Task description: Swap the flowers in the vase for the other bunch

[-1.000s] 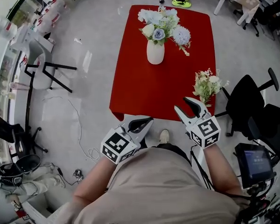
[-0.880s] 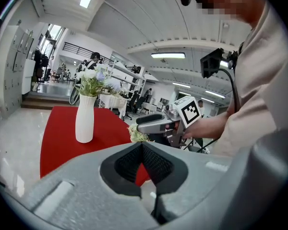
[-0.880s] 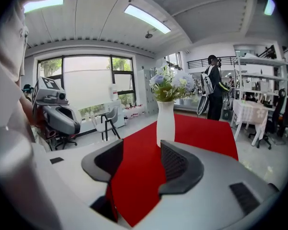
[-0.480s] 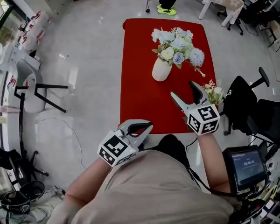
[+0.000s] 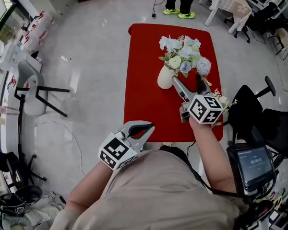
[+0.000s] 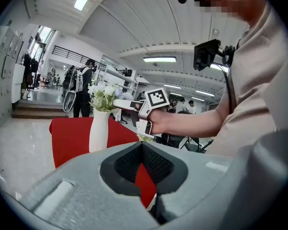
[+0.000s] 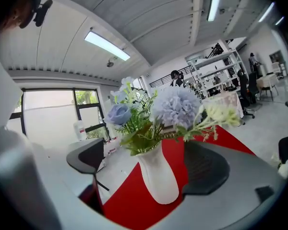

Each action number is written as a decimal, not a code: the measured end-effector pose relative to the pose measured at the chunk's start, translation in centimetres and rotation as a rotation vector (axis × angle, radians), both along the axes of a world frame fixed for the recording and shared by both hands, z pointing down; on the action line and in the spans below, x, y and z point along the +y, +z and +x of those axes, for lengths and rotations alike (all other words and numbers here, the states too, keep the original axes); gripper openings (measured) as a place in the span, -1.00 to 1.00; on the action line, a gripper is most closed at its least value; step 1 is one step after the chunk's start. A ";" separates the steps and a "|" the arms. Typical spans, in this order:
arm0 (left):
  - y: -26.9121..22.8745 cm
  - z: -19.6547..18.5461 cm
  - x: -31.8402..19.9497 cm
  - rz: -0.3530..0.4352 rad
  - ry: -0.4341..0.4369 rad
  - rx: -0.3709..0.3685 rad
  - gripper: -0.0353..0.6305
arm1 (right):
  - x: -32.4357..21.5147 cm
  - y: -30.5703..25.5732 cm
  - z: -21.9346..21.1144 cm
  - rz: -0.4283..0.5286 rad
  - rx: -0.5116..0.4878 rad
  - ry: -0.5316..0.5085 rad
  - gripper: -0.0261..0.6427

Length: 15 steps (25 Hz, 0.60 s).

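Nothing's swapped yet: on your red surface [image 5: 144, 80] the blue-white flowers [image 5: 182, 54] sit in the vase [image 5: 165, 77], and the other bunch [image 5: 224, 102] lies at the right edge. Your right gripper [image 5: 187, 83] has just been opening its jaws. They're released, and only that gripper's own view shows the vase lined up between them, untouched. The left gripper [image 5: 145, 128] has its jaws clenched on nothing.

Pale bouquet [image 5: 182, 54] in upright white vase [image 5: 164, 78]
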<state>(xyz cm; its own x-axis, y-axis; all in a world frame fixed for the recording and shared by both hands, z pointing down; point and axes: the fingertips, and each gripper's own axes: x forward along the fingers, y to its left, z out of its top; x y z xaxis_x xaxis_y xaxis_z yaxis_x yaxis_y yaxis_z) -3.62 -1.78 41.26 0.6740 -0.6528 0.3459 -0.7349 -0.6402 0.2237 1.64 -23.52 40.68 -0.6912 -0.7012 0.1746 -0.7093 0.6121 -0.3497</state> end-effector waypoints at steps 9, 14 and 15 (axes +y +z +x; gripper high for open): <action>0.1 0.9 -1.7 -0.007 -0.018 0.004 -0.87 | -3.7 0.4 -2.3 0.032 -0.069 -0.030 0.63; 0.0 0.7 -1.1 -0.001 -0.031 -0.010 -0.87 | -4.1 0.7 -2.7 0.072 -0.048 -0.059 0.62; 0.0 0.6 -0.9 -0.003 -0.037 -0.010 -0.87 | -4.0 0.7 -2.8 0.076 -0.038 -0.061 0.62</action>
